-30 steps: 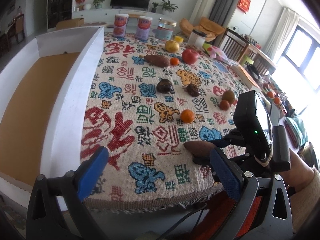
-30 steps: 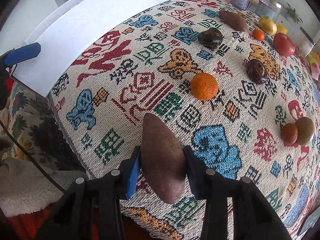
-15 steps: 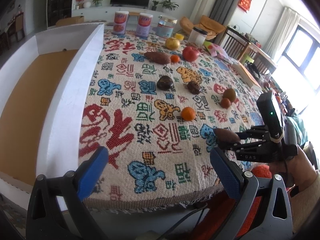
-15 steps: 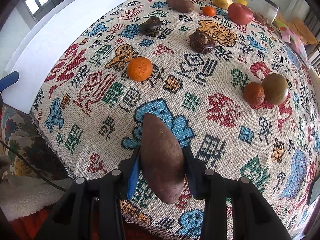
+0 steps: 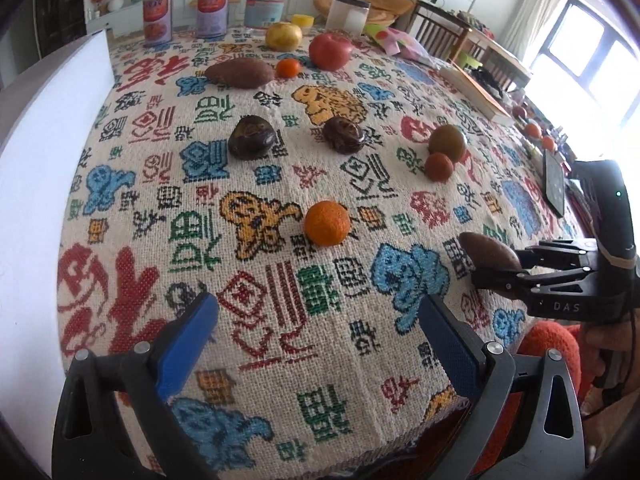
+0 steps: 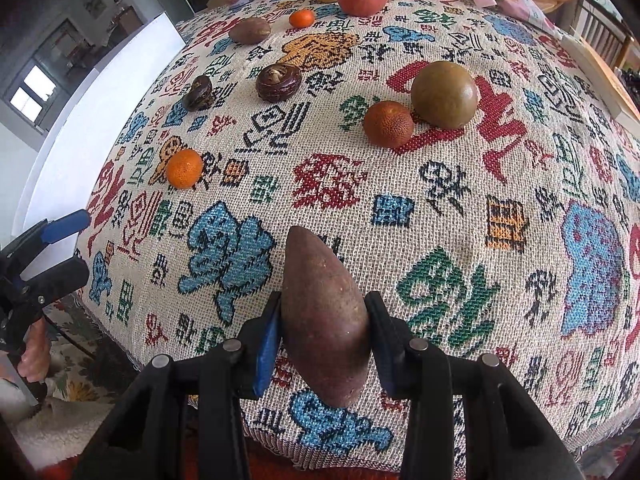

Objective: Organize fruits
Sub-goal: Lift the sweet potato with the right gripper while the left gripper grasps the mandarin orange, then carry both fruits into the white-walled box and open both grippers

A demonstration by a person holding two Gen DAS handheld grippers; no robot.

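Right wrist: fingers (image 6: 325, 322) clamping sweet potato (image 6: 324, 320), further right vs. earlier; left fingers (image 5: 318, 336) spread.

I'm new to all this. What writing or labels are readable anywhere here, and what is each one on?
"DAS": pale letters on the black body of the right gripper, seen from the left wrist view.
Two printed cans at the far edge of the table: they carry label text, but it is too blurred to read.
Tablecloth: woven blocky character-like motifs in red, green, blue and black, too stylised for me to read as words.
Nothing else is legible.
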